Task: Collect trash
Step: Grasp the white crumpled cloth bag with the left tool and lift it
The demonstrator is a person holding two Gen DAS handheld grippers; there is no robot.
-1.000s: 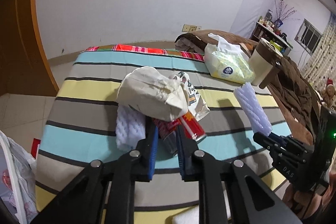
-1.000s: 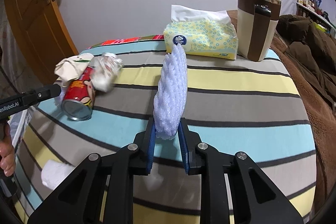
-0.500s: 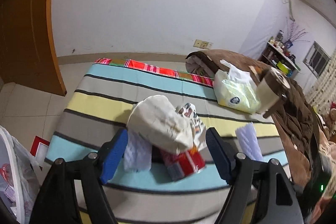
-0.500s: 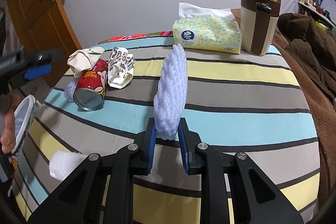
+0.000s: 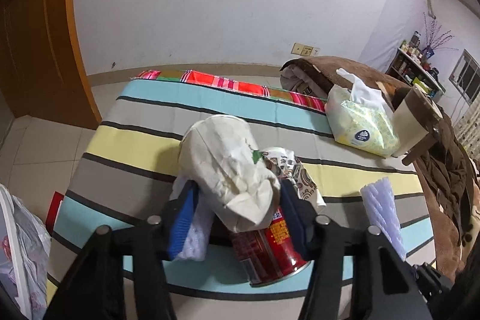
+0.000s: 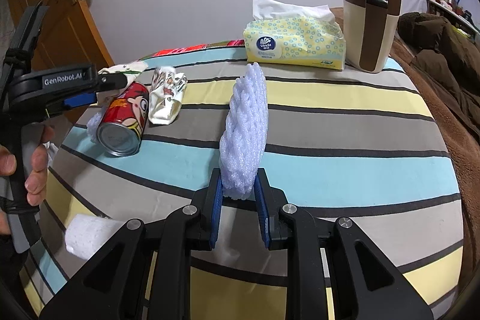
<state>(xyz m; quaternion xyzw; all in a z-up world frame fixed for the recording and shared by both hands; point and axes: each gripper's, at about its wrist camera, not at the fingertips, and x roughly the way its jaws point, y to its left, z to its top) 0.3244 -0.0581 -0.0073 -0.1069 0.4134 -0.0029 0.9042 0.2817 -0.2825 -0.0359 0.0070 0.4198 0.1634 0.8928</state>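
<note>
A crumpled cream paper bag (image 5: 231, 167) lies on top of a red can (image 5: 267, 248) on the striped table (image 5: 144, 146). My left gripper (image 5: 237, 206) is half open, its blue pads either side of the bag. A white foam net (image 5: 195, 239) lies by the left pad and a crumpled patterned cup (image 5: 297, 173) by the right one. My right gripper (image 6: 240, 194) is shut on a white foam net sleeve (image 6: 246, 125) that stands upright above the table. The can (image 6: 126, 122), cup (image 6: 166, 98) and left gripper (image 6: 99, 89) also show in the right wrist view.
A tissue pack (image 6: 294, 41) and a brown and cream jug (image 6: 369, 23) stand at the table's far side. A white foam lump (image 6: 87, 236) lies near the front left edge. A brown blanket (image 6: 444, 56) is at the right. A white plastic bag (image 5: 21, 254) sits left of the table.
My left gripper opened wide, then came down and narrowed around the paper bag. My right gripper still holds the foam sleeve and has moved little.
</note>
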